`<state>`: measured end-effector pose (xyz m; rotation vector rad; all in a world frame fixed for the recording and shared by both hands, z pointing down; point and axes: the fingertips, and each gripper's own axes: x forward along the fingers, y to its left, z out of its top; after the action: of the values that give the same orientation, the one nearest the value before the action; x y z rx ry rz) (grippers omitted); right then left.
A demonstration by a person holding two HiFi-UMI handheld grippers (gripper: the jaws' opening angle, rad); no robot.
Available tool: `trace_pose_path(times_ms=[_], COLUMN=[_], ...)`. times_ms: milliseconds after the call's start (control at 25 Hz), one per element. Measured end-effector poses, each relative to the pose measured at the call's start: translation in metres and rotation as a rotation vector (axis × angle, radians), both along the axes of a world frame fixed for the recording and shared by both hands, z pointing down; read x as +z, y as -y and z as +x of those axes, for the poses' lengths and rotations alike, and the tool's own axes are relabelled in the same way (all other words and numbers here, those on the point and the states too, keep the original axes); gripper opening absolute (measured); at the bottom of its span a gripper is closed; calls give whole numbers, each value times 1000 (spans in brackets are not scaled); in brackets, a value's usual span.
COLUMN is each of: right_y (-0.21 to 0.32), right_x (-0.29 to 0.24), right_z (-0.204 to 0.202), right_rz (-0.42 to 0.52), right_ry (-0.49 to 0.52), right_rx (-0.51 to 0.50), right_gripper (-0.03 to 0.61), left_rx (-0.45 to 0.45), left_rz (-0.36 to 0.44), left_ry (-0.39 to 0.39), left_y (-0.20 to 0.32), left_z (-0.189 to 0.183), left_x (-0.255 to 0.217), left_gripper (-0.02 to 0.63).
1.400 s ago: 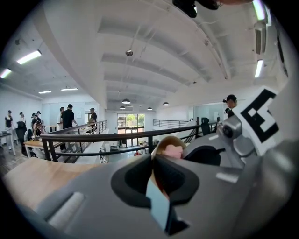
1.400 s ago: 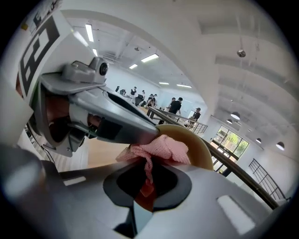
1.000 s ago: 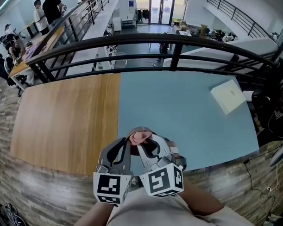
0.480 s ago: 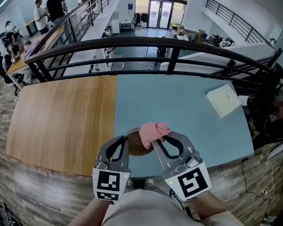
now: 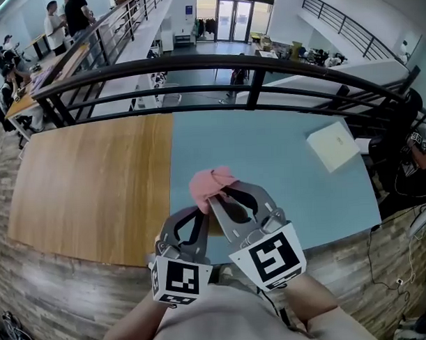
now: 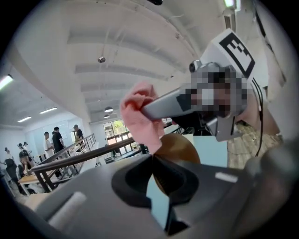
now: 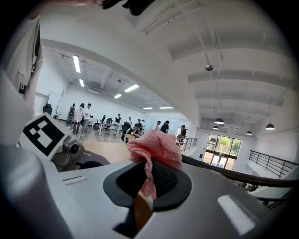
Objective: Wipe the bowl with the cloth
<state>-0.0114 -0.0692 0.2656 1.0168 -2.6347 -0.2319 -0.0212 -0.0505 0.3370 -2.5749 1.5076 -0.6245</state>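
Over your half-wood, half-blue counter (image 5: 95, 184), black railing (image 5: 195, 62) beyond, white box (image 5: 333, 145) right; left tongs (image 6: 152, 158) pinch bowl (image 6: 180, 149), right tongs (image 7: 148, 164) clamp cloth (image 7: 154, 144).

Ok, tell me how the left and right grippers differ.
The left gripper pinches the rim of the brown bowl; the right gripper pinches the pink cloth. In the head view the right gripper's tips sit farther forward than the left gripper's. Both are shut on something.
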Motion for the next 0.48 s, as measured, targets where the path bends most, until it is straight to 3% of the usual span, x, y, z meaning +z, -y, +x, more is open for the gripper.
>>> trace_pose_path(times_ms=[240,480], right_y=[-3,8], right_x=[27,43], right_z=[-17,-11], right_rz=[-66,-115], right_ry=[-83,-109], right_rx=[-37,-33], right_gripper=[26,26], left_rx=[10,6], left_rz=[46,24], left_ry=[60,37], left_y=[-1,7], left_z=[-4,-10], left_x=[-2,5], left_gripper=[12,12])
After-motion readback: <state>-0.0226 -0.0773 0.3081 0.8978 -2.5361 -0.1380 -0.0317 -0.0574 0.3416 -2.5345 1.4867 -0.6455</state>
